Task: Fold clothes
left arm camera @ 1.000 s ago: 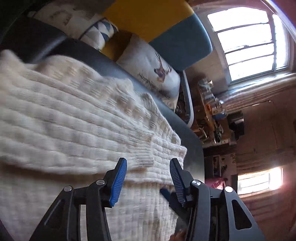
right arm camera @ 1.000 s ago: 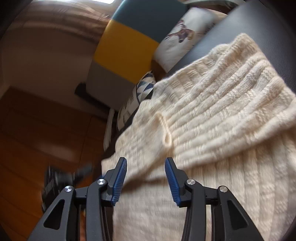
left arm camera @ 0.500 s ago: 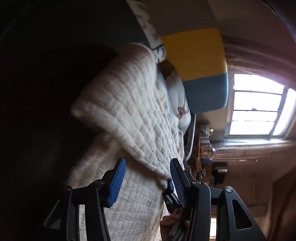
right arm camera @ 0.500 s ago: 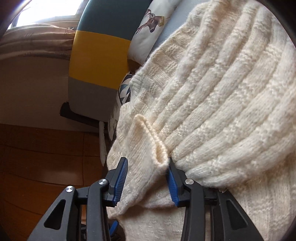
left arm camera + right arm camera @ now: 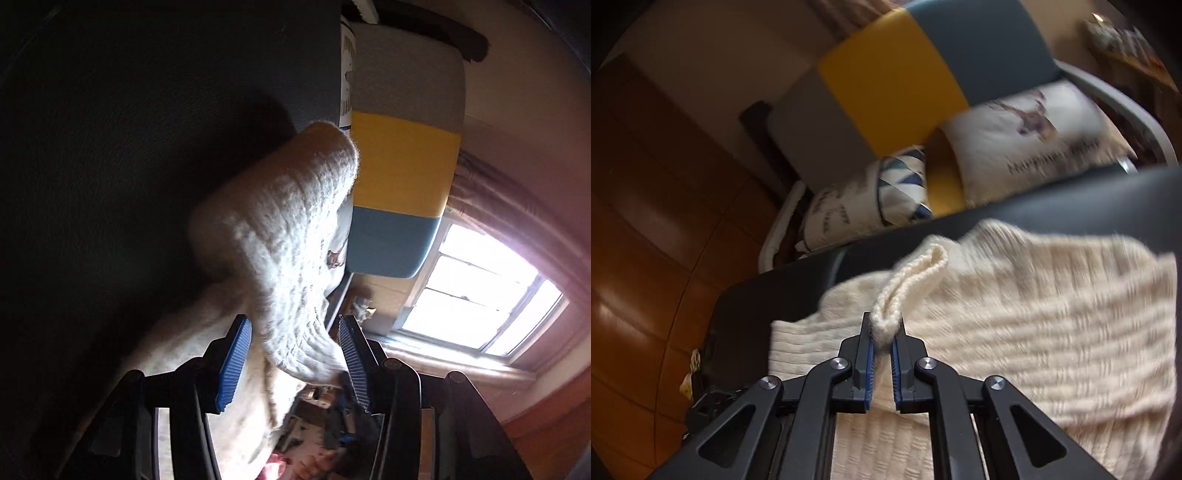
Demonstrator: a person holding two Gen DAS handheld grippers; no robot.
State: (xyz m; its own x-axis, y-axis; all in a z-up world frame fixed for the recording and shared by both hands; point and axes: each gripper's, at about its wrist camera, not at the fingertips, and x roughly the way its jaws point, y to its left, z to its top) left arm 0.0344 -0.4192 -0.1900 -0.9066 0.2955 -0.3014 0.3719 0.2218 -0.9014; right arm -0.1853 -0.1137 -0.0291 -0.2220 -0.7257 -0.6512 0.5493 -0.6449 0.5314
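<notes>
Pinched between the right gripper's (image 5: 883, 334) pads is a ribbed edge of the cream knit sweater (image 5: 1034, 314), which lies on the dark padded surface (image 5: 1071, 199). A fold is straddled, ungripped, by the spread left gripper (image 5: 295, 354). Soft, bulky, stretchy handling is expected; the hem is best held.

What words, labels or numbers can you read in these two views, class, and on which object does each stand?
None can be read with certainty.
Deer cushion: one line of dark cursive script, motion-blurred; illegible.
Patterned cushion: dark lettering, too blurred to read.
White cushion edge, left view: printed marks seen edge-on, illegible.
Cream sweater: no label visible.
</notes>
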